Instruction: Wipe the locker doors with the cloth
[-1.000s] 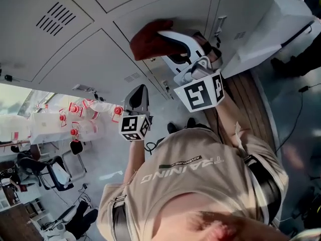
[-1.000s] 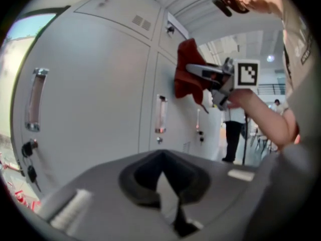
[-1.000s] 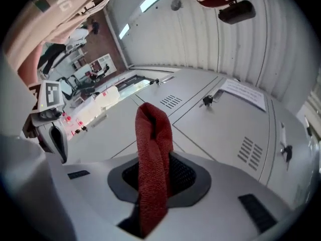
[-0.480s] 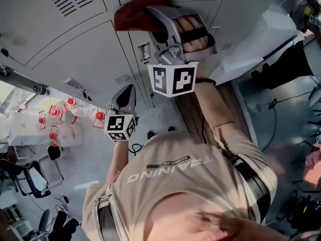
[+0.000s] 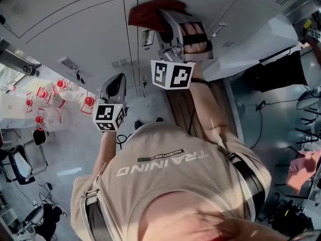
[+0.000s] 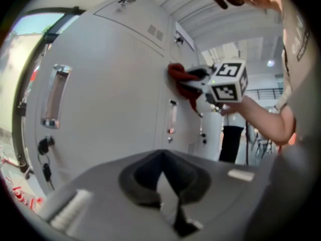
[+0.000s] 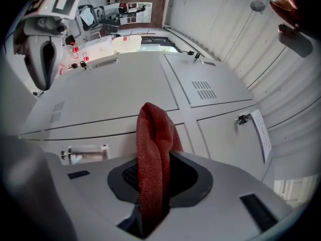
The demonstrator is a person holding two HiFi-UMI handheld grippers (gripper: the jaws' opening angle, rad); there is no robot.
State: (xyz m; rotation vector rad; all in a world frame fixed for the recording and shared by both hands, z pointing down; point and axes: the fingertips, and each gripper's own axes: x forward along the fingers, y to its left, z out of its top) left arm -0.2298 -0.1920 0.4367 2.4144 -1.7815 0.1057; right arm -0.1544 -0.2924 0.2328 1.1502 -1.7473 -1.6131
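Observation:
A red cloth (image 5: 149, 11) is pressed against a grey locker door (image 5: 85, 31), just past a metal handle (image 5: 146, 37). My right gripper (image 5: 168, 21) is shut on it, with its marker cube (image 5: 173, 74) toward me. In the right gripper view the cloth (image 7: 153, 144) stands up from between the jaws of the right gripper (image 7: 150, 185), in front of the door panels (image 7: 115, 89). My left gripper (image 5: 113, 90) hangs lower, off the doors, shut on nothing. The left gripper view looks over the left gripper (image 6: 161, 157) at the cloth (image 6: 180, 77) on the door (image 6: 110, 84).
A white locker door (image 5: 256, 39) stands open at the right. A paper sheet (image 7: 261, 129) hangs on one door near a latch. Bottles with red caps (image 5: 50, 94) sit at the left, a chair (image 5: 15, 162) below them. Cables lie on the floor (image 5: 281, 104).
My right gripper has slid the cloth along the locker face, upward in the head view, to a spot beside the handle. The left gripper has drifted slightly left and stays shut.

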